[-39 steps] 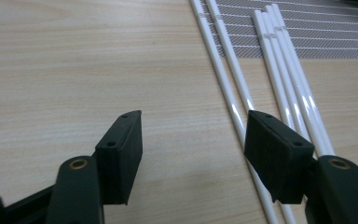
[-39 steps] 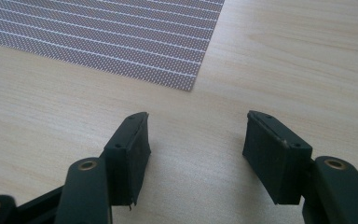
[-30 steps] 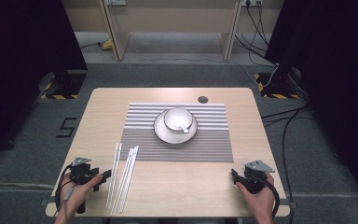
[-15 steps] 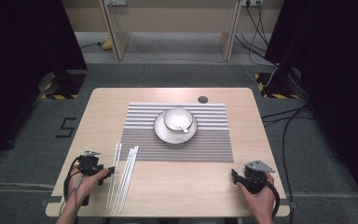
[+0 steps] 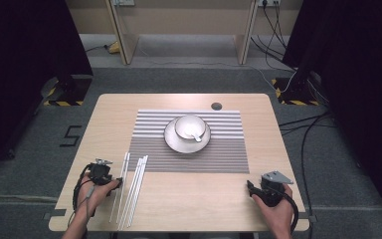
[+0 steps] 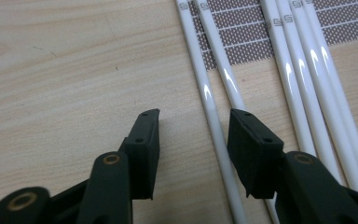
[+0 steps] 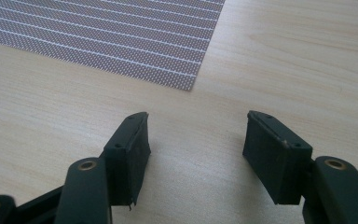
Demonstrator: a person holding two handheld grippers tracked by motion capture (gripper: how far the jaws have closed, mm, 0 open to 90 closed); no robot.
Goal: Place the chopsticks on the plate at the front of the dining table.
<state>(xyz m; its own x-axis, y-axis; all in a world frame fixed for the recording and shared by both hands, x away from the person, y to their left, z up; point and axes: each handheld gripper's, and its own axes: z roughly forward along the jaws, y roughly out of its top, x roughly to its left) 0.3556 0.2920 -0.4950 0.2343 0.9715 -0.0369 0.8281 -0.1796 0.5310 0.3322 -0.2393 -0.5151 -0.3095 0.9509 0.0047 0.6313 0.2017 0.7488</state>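
Several white chopsticks (image 5: 134, 184) lie side by side at the table's front left, their far ends on a striped placemat (image 5: 219, 149). My left gripper (image 5: 113, 178) is low over the leftmost ones. In the left gripper view its jaws (image 6: 194, 116) have just been closing, and the leftmost chopstick (image 6: 209, 98) lies between them untouched. The neighbouring chopstick (image 6: 223, 74) runs under the right-hand jaw. My right gripper (image 5: 254, 189) rests at the front right. It (image 7: 198, 119) stands open over bare wood, just short of the placemat (image 7: 98, 37) corner.
A white plate (image 5: 171, 142) sits mid-placemat and carries a white bowl (image 5: 189, 125) with a spoon (image 5: 196, 135). A small dark round hole (image 5: 216, 105) marks the table's far edge. Bare wood lies between my two hands along the front.
My left hand has slid right to the chopsticks, and its jaws have narrowed around the leftmost one. The right hand has stayed put.
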